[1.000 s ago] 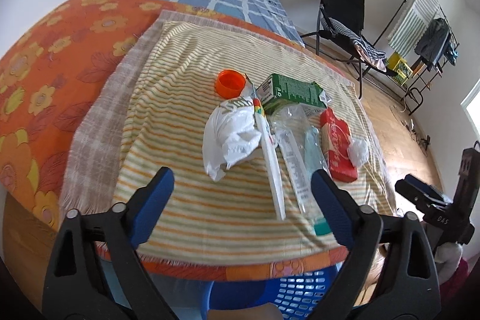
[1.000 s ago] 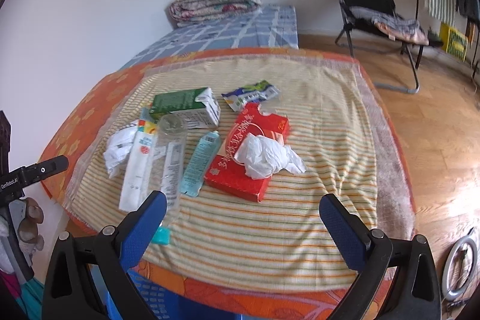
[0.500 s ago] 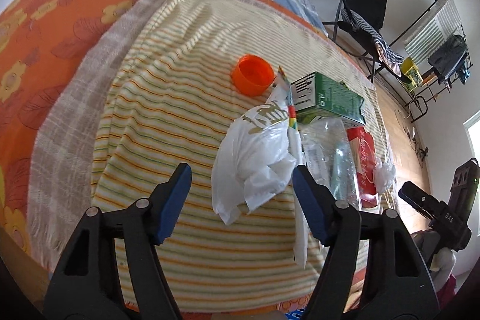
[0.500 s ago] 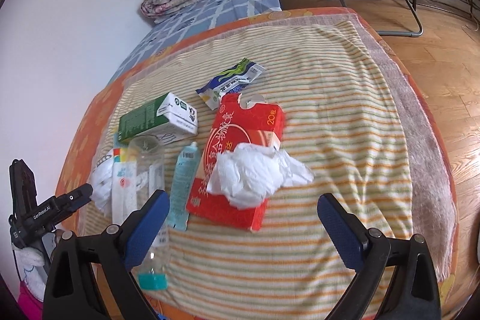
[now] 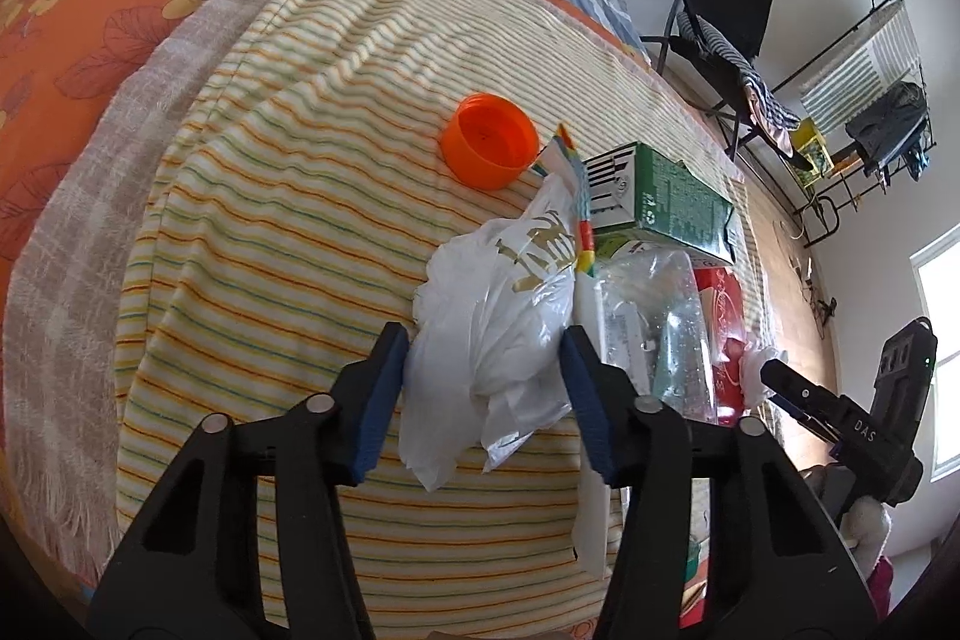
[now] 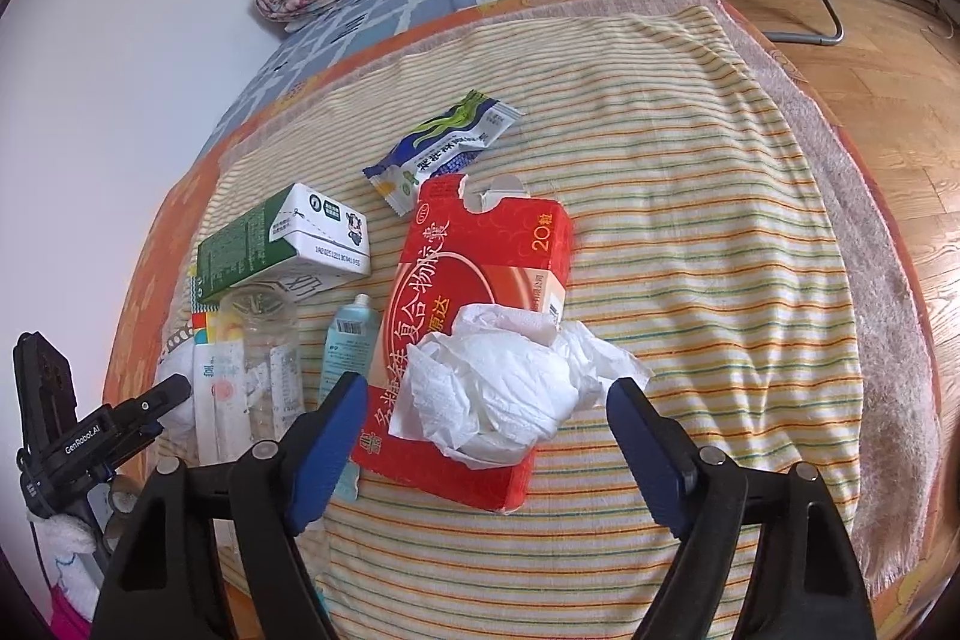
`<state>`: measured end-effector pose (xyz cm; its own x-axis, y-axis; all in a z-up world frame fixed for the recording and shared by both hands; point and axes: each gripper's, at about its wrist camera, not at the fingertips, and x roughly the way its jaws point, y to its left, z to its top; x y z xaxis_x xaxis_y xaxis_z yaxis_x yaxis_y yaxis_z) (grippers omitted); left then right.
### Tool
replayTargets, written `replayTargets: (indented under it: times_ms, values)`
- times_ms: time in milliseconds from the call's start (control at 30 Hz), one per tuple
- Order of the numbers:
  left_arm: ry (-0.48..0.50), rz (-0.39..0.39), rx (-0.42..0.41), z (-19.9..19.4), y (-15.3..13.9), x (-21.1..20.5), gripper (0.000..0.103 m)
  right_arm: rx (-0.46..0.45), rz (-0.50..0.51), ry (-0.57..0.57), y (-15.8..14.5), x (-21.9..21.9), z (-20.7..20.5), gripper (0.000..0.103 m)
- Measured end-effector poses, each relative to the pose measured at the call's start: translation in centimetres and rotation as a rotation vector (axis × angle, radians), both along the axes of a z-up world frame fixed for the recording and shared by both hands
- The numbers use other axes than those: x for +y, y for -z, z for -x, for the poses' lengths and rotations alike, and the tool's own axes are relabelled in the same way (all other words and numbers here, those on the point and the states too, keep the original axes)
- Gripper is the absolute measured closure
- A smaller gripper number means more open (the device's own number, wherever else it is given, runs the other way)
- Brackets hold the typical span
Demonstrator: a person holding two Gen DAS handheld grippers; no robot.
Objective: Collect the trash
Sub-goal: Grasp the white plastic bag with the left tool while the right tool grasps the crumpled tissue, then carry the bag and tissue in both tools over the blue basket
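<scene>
The crumpled white plastic bag (image 5: 504, 328) is lying near the front edge of the striped cloth (image 5: 288, 220), sitting between the wide-spread fingers of the left gripper (image 5: 486, 382), not yet pinched. The right gripper (image 6: 486, 430), equally wide, is flanking the wadded tissue (image 6: 510, 388) resting on the red box (image 6: 480, 280). Nothing is looking collected: orange cap (image 5: 489, 148), green carton (image 6: 276, 238), snack wrapper (image 6: 444, 148) and clear bottle (image 6: 264, 352) are all remaining.

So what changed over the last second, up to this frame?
Both tongs moved in toward the trash. The left tongs now straddle the white plastic bag, jaws open, nothing held yet. The right tongs closed in on the crumpled tissue lying on the red box, also open. The trash itself has not shifted on the striped cloth.
</scene>
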<state>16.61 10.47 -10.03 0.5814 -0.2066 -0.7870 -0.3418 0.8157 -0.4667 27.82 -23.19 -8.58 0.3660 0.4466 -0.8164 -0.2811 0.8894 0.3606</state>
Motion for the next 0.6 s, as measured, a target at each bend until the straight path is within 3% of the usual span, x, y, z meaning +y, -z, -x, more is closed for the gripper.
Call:
replayTargets:
  times_ms: [300,600]
  values:
    - [-0.018,-0.037,-0.044,0.9,-1.7,0.0,0.061,0.039,-0.071,0.008,0.2,-1.2,0.0,0.057]
    - [-0.054,-0.111,-0.097,2.8,-4.2,0.8,0.061,0.009,-0.119,-0.003,-0.9,-1.8,0.7,0.066]
